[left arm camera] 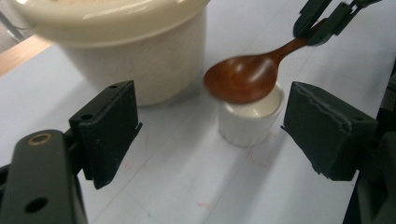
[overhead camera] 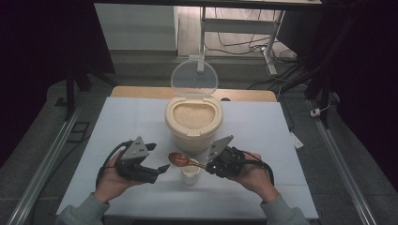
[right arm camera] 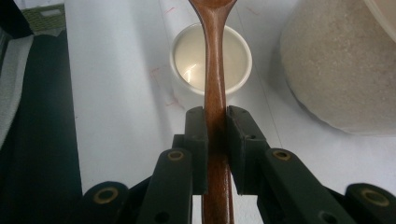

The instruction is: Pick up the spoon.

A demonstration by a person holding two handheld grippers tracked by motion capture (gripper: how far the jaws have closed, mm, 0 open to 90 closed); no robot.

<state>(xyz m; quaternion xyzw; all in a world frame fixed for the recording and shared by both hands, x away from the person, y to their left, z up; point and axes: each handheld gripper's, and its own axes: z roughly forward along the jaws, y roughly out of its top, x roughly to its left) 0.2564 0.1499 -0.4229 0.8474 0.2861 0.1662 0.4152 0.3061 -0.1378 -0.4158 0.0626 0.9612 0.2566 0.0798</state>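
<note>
Left gripper [overhead camera: 165,168] sits at the left of the worktop [overhead camera: 126,117] in the high view, held in the person's left hand [overhead camera: 110,180], jaws spread wide and released, nothing between them. In the left gripper view its two black pads stand well apart, the small white cup [left arm camera: 251,119] ahead between them, not touched.

Centre: wooden spoon [overhead camera: 180,160], bowl hovering over the small white cup's rim, handle running right. Cup stands on the worktop just in front of the cream rice container [overhead camera: 193,119], which is full of rice, clear lid [overhead camera: 194,77] flipped up behind it.

Right gripper [overhead camera: 208,164], in the right hand [overhead camera: 256,176], is clenched on the spoon handle; right gripper view shows both pads pressed on the handle [right arm camera: 215,121], cup beneath the spoon.
</note>
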